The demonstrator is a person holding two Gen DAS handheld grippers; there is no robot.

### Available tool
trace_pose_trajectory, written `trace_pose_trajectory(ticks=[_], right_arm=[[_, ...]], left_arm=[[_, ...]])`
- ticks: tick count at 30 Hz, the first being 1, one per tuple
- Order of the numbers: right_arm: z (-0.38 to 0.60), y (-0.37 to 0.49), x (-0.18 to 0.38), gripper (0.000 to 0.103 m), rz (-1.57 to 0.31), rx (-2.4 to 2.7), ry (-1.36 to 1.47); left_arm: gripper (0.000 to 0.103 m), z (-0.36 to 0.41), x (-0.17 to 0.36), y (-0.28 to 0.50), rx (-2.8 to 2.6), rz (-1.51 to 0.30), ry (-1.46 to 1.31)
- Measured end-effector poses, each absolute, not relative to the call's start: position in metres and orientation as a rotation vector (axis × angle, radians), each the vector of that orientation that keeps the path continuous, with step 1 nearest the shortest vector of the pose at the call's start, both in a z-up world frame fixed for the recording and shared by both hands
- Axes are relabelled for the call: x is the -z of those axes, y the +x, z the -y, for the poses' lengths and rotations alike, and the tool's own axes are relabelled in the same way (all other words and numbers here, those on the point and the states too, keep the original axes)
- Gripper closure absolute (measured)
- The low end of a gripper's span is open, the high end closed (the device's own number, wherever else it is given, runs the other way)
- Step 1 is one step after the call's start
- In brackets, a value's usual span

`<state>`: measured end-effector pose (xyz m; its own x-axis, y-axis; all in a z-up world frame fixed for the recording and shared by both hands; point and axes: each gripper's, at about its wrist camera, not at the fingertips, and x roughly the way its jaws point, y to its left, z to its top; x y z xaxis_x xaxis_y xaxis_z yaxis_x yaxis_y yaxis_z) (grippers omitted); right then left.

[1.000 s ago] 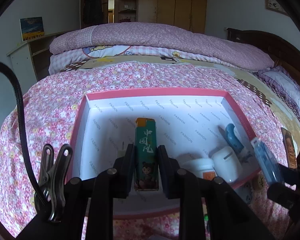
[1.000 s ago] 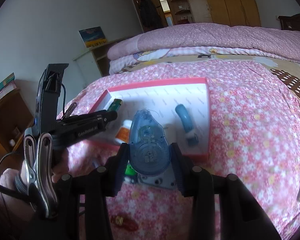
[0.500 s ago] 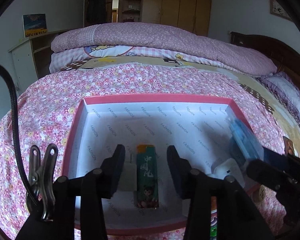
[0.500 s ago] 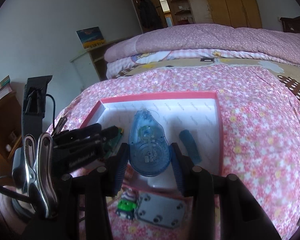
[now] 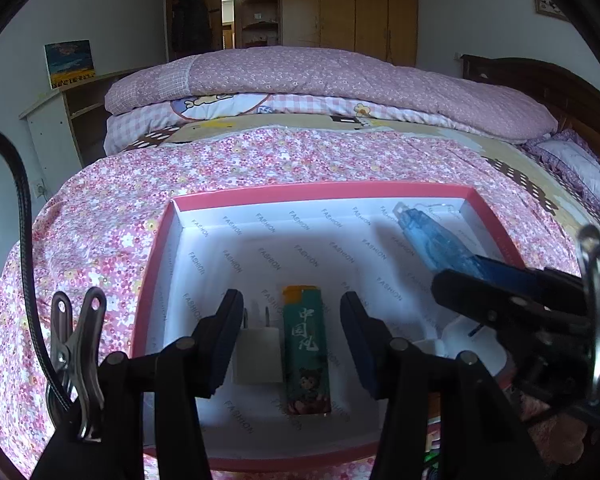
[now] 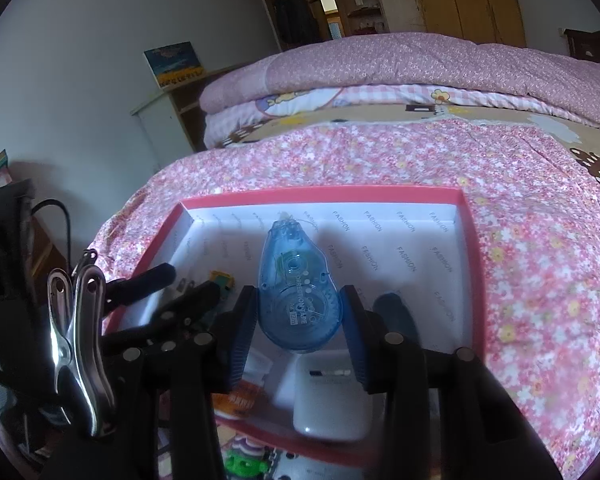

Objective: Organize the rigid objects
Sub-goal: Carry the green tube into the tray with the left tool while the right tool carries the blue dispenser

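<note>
Left tongs (image 5: pixel 290 340) have just been opening, apart now, the lighter (image 5: pixel 306 354) lying free between them; right tongs (image 6: pixel 298 322) clamp the correction tape (image 6: pixel 298 292) over the box (image 6: pixel 320 192) — likely next in.

Box far half: bare white floor of the box (image 6: pixel 456 280), open to pass.
Near edge: lighter (image 5: pixel 306 354), charger (image 5: pixel 258 354), white case (image 6: pixel 332 400) crowd it.

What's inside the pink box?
The pink box holds a green lighter, a white plug, a white case, a small jar and something dark blue. The grippers cover the near corners, so more could hide there.
</note>
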<state>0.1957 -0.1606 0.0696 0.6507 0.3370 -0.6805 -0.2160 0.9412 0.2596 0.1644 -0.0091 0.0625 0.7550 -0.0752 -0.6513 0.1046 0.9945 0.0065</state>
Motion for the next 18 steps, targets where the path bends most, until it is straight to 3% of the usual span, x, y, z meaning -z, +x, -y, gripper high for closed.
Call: trace_pose_trajectory(ticks=[18], right_arm=[[0.158,0.196,-0.073,0.057,-0.821,-0.311,0.15]], left_arm=[[0.05,0.005,-0.065,0.16,0.091,-0.718,0.027]])
